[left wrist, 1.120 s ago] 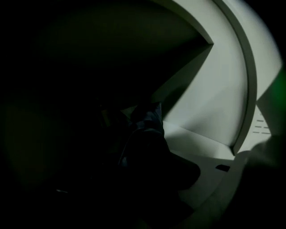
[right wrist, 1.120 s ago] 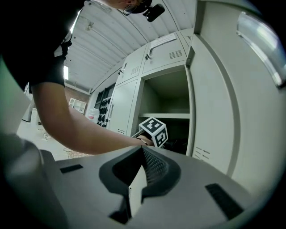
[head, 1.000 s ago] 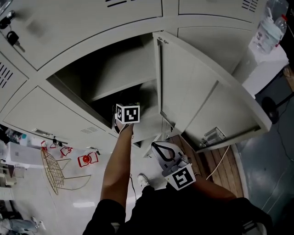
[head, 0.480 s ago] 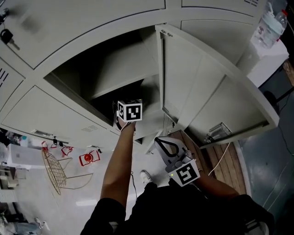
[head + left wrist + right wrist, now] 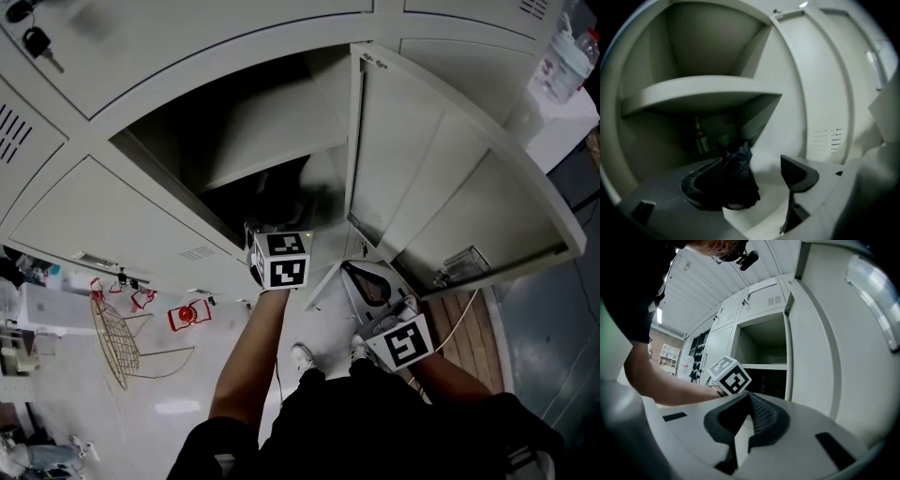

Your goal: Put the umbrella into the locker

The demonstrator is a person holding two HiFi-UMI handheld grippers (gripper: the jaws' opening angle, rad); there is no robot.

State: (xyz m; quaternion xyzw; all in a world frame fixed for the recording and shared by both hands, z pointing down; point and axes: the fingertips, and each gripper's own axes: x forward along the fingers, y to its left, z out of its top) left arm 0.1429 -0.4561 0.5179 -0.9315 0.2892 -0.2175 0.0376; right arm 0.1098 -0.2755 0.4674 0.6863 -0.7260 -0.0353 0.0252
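The locker's open compartment [image 5: 234, 141] has an inner shelf [image 5: 703, 91]. The dark folded umbrella [image 5: 738, 180] lies on the compartment floor below that shelf; in the head view it is a dark shape [image 5: 281, 202] deep inside. My left gripper [image 5: 751, 161] hangs just outside the opening [image 5: 272, 239]. Its jaws are opening, and the umbrella shows between them farther in, with no pad pressing on it. My right gripper [image 5: 361, 277] is lower right, near the door [image 5: 441, 178]. Its jaws [image 5: 749, 397] meet at the tips with nothing in them.
A green bottle [image 5: 700, 138] stands at the back of the compartment. Keys [image 5: 37, 42] hang from a locker door at the upper left. A wire rack [image 5: 117, 337] and a red lantern [image 5: 186, 316] lie on the floor to the left. A water bottle [image 5: 572, 61] stands at the far right.
My left gripper has drawn back out of the locker opening towards me. The right gripper has shifted a little to the right along the door.
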